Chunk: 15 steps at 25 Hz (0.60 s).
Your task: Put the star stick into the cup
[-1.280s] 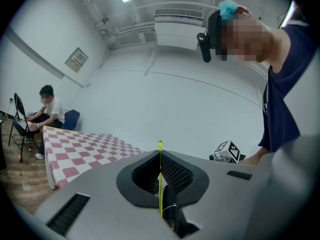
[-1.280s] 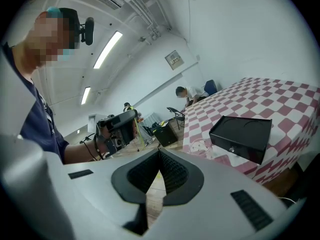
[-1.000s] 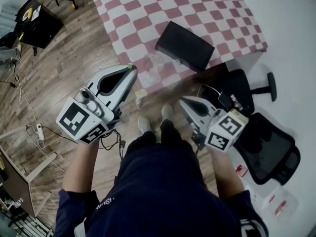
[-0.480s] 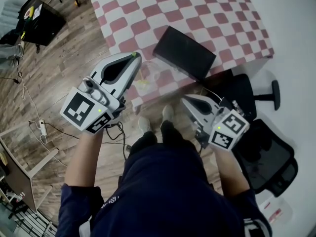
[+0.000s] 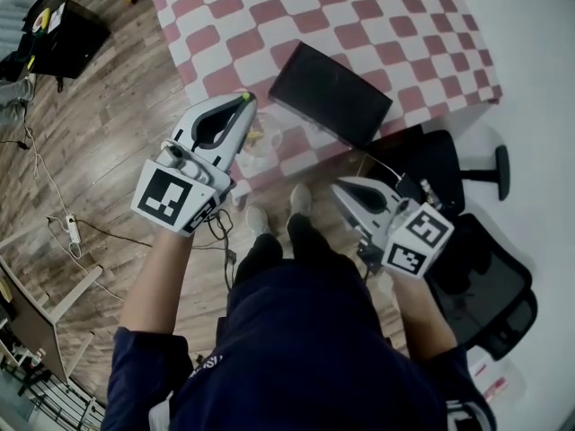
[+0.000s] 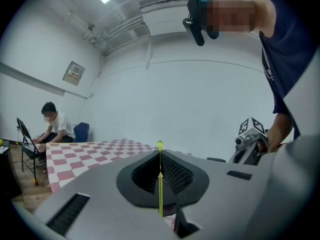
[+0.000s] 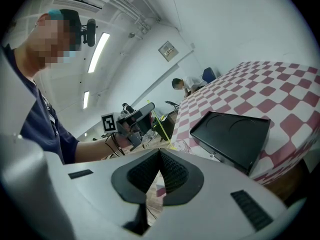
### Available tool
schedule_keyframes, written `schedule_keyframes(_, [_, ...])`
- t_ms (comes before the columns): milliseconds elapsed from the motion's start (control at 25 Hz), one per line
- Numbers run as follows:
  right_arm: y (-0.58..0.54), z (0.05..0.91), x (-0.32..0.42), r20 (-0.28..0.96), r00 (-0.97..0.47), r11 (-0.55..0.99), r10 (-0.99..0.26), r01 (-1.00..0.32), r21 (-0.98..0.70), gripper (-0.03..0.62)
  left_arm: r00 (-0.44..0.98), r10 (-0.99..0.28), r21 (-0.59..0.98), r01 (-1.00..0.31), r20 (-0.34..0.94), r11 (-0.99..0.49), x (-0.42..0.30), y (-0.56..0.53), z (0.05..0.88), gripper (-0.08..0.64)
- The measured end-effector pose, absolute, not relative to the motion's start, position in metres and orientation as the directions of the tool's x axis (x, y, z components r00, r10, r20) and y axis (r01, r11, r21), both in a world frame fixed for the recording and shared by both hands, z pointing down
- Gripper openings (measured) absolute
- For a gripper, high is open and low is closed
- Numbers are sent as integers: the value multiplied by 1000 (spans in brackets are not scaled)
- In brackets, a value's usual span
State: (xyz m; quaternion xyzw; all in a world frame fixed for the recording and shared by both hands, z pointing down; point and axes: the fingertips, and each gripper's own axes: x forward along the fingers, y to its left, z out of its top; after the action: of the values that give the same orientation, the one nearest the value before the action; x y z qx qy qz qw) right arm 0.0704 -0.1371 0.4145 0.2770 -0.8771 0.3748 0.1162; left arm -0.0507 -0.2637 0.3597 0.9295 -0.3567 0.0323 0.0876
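**Head view:** the left gripper (image 5: 241, 108) sits at 10 o'clock, over the near edge of the checked table (image 5: 359, 25). It is clamped on the thin yellow-green stick (image 5: 244, 98). The clear cup (image 5: 269, 140) stands at that edge, just below the jaw tips. The black tray (image 5: 331, 92) lies at 1 o'clock, apart from the cup. The right gripper (image 5: 341, 187) hangs over the wood floor (image 5: 117, 133), off the table, near a chair (image 5: 449, 164) at 3 o'clock. Both cubes carry black-and-white square markers and no words.

**Left gripper view:** the jaws are pressed on the stick (image 6: 160, 184). Its ball tip stands at 12 o'clock, with bare wall beyond. A wall sign (image 6: 74, 73) is too small to read.

**Right gripper view:** the jaws meet with nothing between them. The stick (image 7: 161, 129) slants down from the left gripper (image 7: 148, 107). Its yellow end is at the cup (image 7: 182, 145), but whether it is inside cannot be told.
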Motion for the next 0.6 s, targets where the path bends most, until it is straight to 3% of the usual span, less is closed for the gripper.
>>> schedule_keyframes(600, [-122,431,77,443,-818,541,-368,-576,-613,15,719,-684,160,-695,120,-701,-43,-261,397,33])
